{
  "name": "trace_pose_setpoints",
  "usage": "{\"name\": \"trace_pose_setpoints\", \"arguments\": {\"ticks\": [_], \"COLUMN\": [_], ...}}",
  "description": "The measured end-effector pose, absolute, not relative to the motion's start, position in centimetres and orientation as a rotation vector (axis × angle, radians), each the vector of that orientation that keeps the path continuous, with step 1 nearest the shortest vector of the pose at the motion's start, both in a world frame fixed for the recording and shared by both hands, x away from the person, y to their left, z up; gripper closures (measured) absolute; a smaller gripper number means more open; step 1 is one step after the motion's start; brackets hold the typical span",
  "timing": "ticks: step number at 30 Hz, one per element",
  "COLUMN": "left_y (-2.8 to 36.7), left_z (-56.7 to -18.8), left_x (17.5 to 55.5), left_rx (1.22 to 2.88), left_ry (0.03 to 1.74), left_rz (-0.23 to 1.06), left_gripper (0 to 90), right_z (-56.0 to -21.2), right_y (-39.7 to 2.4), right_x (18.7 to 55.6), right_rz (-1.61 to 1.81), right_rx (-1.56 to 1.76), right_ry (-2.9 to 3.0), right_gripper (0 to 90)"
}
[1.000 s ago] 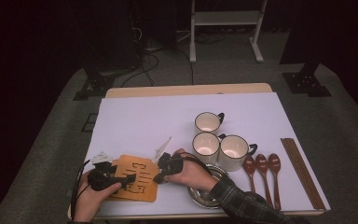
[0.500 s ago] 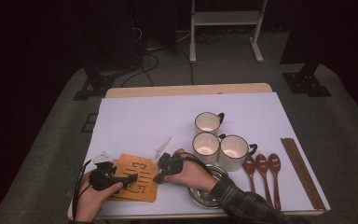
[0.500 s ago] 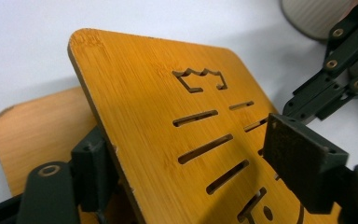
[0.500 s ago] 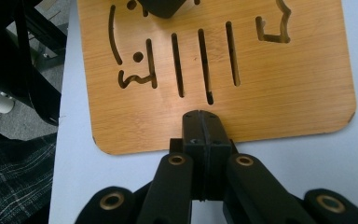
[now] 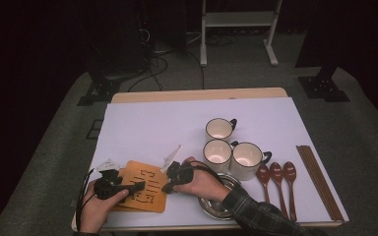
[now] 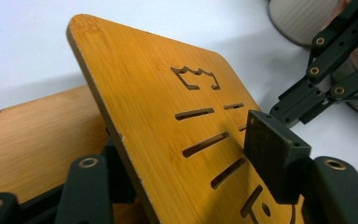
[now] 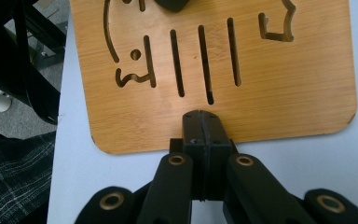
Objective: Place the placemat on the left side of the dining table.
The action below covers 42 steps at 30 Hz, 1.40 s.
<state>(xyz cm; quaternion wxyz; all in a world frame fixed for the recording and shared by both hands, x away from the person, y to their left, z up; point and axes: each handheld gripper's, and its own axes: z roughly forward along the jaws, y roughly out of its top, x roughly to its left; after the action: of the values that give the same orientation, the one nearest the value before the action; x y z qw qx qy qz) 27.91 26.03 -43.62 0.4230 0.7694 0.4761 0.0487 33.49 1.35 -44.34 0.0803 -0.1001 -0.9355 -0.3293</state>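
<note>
Just changed: your left claw (image 5: 136,186) has just been closing, with the upper board (image 6: 168,93) between its jaws.
Left claw, state: partly closed around that board. One pad lies on the slotted top face, while the other jaw sits under the raised edge, out of sight. You cannot tell yet whether the pinch has bitten.
Right claw, state: your right claw (image 7: 203,126) is fully closed with nothing in it, its tip against the board's edge on the side opposite your left claw.
Where the board is: near the bench's near-left corner. It is tilted, one edge lifted off the lower board (image 6: 32,144) that lies flat beneath it.
What it means: probably the split of the two stacked boards is half made. The closed right tip looks like the brace, and the left takes the hold. Finish the squeeze before lifting. Thin bamboo held at one edge may pivot or slip.
Bench: white sheet (image 5: 152,128) over a wooden top. Three mugs (image 5: 216,151) stand right of centre, and a steel dish (image 5: 211,206) sits at the near edge under your right forearm. Three wooden spoons (image 5: 275,174) and then chopsticks (image 5: 320,182) lie toward the right edge.
Room: dark, with grey carpet. Past the far edge are cables (image 5: 152,59) and a white stand (image 5: 236,19).
</note>
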Motion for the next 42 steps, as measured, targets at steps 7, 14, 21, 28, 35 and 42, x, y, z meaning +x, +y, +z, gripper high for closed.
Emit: {"name": "trace_pose_setpoints", "arguments": {"ticks": [7, 14, 21, 28, 35, 42], "left_y": [26.3, 26.3, 26.4, 26.4, 26.4, 26.4], "left_z": [-43.4, -43.5, -43.4, -43.4, -43.5, -43.5], "left_x": [28.0, 28.1, 28.1, 28.2, 28.2, 28.2], "left_rx": [1.891, 1.881, 1.873, 1.869, 1.862, 1.86], "left_ry": [1.219, 1.241, 1.259, 1.273, 1.281, 1.282], "left_rz": [0.097, 0.079, 0.062, 0.047, 0.04, 0.04], "left_gripper": [47.2, 48.2, 49.3, 49.8, 49.8, 49.8], "right_z": [-44.3, -44.3, -44.2, -43.9, -43.4, -42.7], "right_y": [1.4, 1.4, 1.4, 1.3, 0.9, 0.5], "right_x": [33.4, 33.4, 33.3, 33.3, 33.4, 33.6], "right_rz": [-0.979, -0.973, -0.973, -0.988, -1.014, -1.036], "right_rx": [-0.298, -0.291, -0.29, -0.292, -0.304, -0.319], "right_ry": [-2.8, -2.806, -2.814, -2.82, -2.818, -2.826], "right_gripper": [89.4, 87.3, 83.7, 81.1, 76.3, 69.8]}}
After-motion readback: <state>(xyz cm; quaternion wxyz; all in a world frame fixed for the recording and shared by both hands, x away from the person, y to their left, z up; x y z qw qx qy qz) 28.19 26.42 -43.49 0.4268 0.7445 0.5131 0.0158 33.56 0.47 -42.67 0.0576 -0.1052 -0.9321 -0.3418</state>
